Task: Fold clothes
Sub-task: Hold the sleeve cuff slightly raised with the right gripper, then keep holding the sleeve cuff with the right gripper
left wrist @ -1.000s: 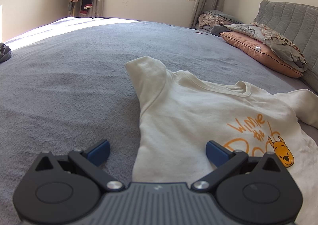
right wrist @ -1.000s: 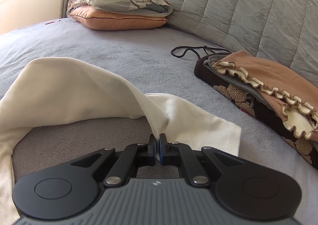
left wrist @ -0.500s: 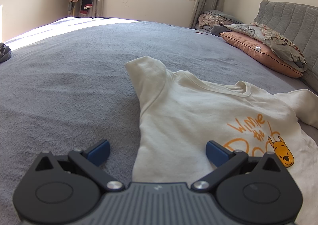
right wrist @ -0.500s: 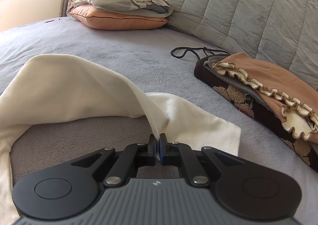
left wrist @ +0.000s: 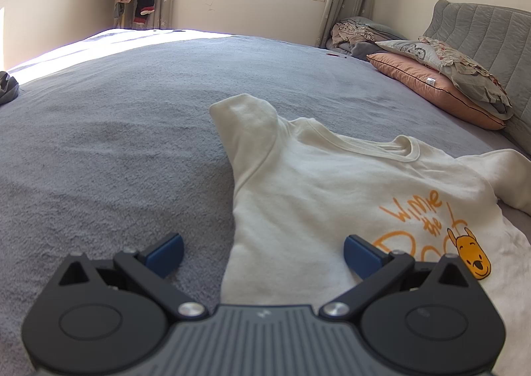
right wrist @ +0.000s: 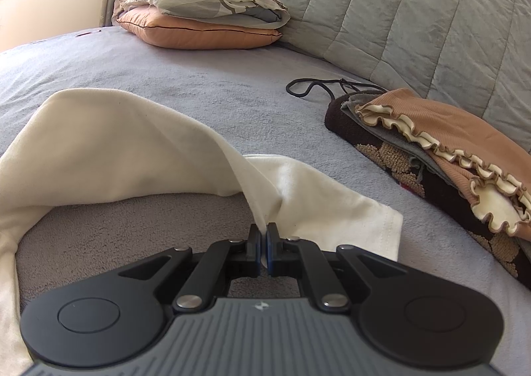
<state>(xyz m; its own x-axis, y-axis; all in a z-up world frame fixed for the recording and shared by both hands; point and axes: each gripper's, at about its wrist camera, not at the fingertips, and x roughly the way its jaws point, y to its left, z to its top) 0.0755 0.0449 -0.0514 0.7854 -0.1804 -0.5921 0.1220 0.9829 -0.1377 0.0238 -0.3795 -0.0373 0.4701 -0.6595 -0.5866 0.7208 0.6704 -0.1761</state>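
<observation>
The wide grey fleece bed cover (left wrist: 132, 143) filled the sunlit bedroom, with a quilted grey headboard (right wrist: 398, 10) at the far right. On it lay the cream short-sleeved bear-print T-shirt (left wrist: 315, 196), its near right part cut off. The left gripper (left wrist: 264, 256) gaped wide over the shirt's left edge; the right gripper (right wrist: 264, 243) pinched a raised fold of it.

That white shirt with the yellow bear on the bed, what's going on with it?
A person is folding it with a gripper in each hand. The cream shirt lies face up on the grey bed. The right gripper is shut on a pinch of the shirt's cloth and lifts it off the bed, so one side arches up. The left gripper is open at the shirt's other edge and holds nothing.
</observation>
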